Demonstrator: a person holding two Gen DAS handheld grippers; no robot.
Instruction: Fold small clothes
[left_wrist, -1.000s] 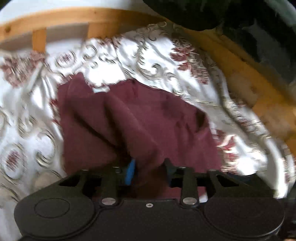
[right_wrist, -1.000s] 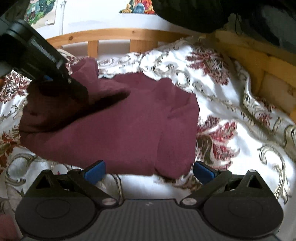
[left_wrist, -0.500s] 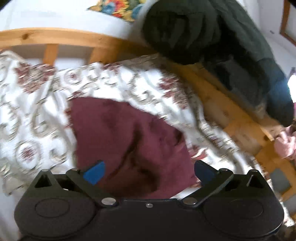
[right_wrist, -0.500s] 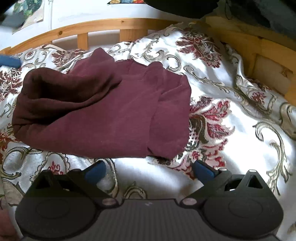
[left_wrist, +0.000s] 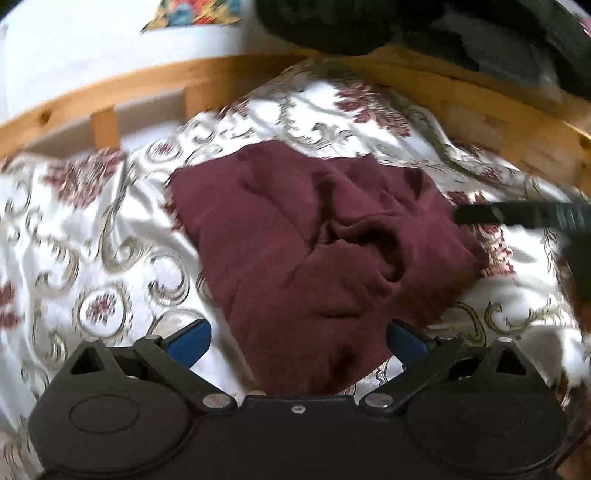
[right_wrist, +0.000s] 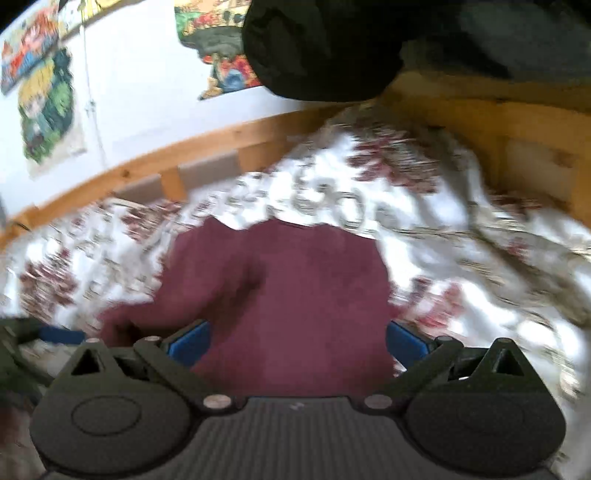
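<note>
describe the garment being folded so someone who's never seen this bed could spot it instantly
Find the wooden-railed bed covered by a shiny white bedspread with dark red flowers and grey scrolls. On its middle lies a rumpled dark maroon knit garment. It is the only plain, matte, single-colour cloth on that patterned sheet.

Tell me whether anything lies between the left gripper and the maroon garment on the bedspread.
Nothing visible does. The left gripper is open with the maroon garment directly ahead of it on the floral bedspread; its near edge already lies between the blue pads. The right gripper enters from the side, off that path.
</note>
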